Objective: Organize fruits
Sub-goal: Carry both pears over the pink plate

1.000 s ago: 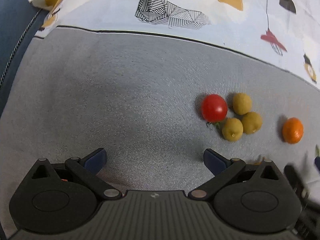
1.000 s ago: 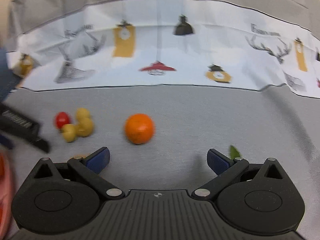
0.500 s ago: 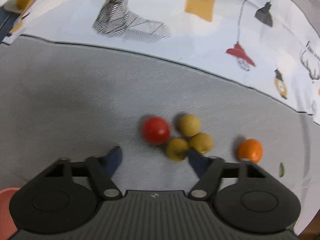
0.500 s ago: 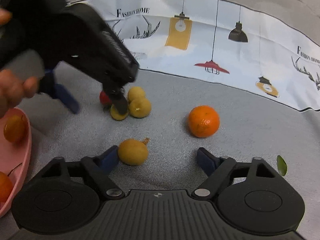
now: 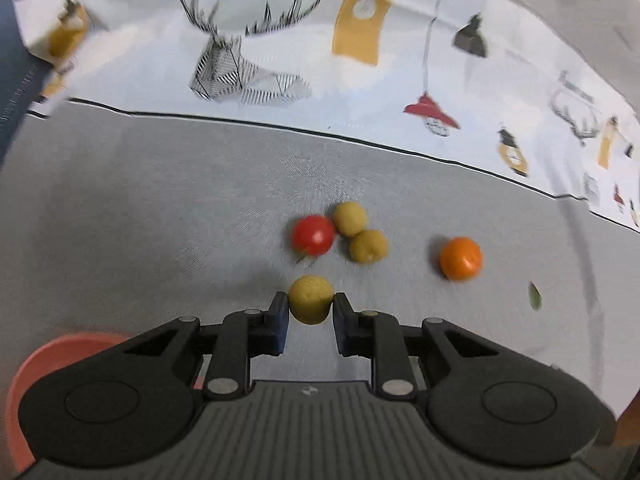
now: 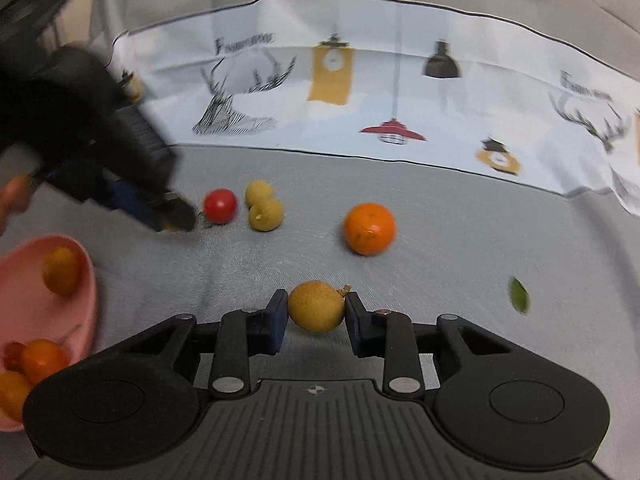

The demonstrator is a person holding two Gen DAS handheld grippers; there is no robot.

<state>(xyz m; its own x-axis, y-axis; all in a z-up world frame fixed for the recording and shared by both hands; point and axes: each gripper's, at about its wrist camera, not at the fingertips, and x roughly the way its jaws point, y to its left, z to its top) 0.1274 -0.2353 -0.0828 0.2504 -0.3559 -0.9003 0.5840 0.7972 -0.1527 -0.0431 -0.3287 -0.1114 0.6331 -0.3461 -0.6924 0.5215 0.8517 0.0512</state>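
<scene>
A: Fruit check, starting at the jaws. Left gripper (image 5: pixel 311 307)?

B: Pads pressed on both sides of a small yellow-green fruit (image 5: pixel 311 299); closed on it. Right gripper (image 6: pixel 317 312) is closing its jaws, with a tan fruit (image 6: pixel 316 306) between the pads and touching both; its stem nub points up and right.

A: Further out?

B: On the grey cloth (image 5: pixel 160 208), ahead of the left jaws: a red tomato (image 5: pixel 312 235) touching two more yellow-green fruits (image 5: pixel 359 232). An orange (image 5: pixel 460 258) sits well apart to their right, a green leaf (image 5: pixel 534 300) beyond it.

A: And the pink bowl (image 6: pixel 86 280)?

B: Low on the left in both views, already holding some orange and red fruit. The relation that counts: the bowl lies left of and behind both sets of jaws. Left hand (image 6: pixel 12 196) looks nearer it, so I judge it should unload first.
</scene>
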